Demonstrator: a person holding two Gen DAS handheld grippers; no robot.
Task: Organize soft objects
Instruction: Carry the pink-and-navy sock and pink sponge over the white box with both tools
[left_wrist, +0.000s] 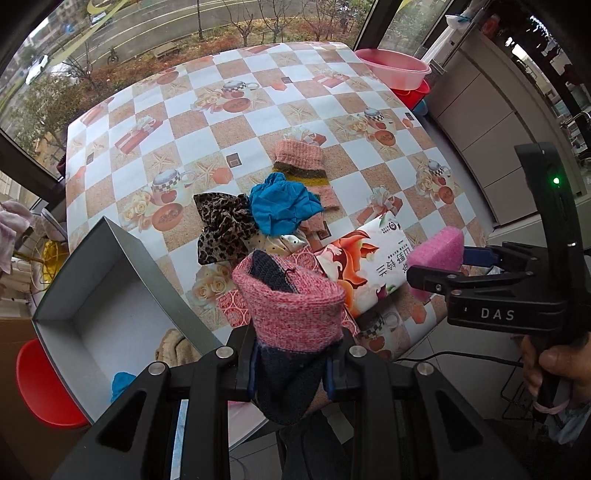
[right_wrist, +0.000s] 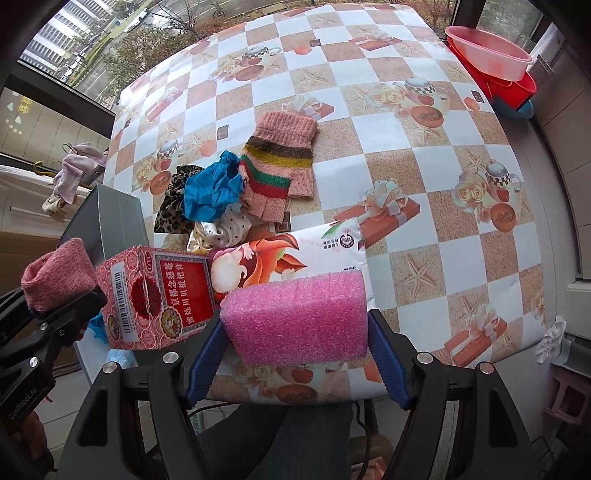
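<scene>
My left gripper (left_wrist: 291, 369) is shut on a pink and navy knitted sock (left_wrist: 291, 306), held above the table's near edge beside the open grey box (left_wrist: 110, 280); it also shows in the right wrist view (right_wrist: 55, 275). My right gripper (right_wrist: 295, 350) is shut on a pink sponge (right_wrist: 299, 317), also visible in the left wrist view (left_wrist: 439, 251). On the table lie a striped pink glove (right_wrist: 284, 158), a blue cloth (right_wrist: 212, 192), a leopard-print cloth (right_wrist: 170, 206) and a polka-dot cloth (right_wrist: 229, 229).
A red medicine carton (right_wrist: 159, 299) and a printed packet (right_wrist: 295, 251) lie at the near edge of the checkered table (right_wrist: 424, 184). The grey box holds a beige cloth (left_wrist: 173, 347) and a blue item (left_wrist: 122, 384). Pink and red basins (right_wrist: 491, 59) stand far right. A red stool (left_wrist: 40, 384) stands below.
</scene>
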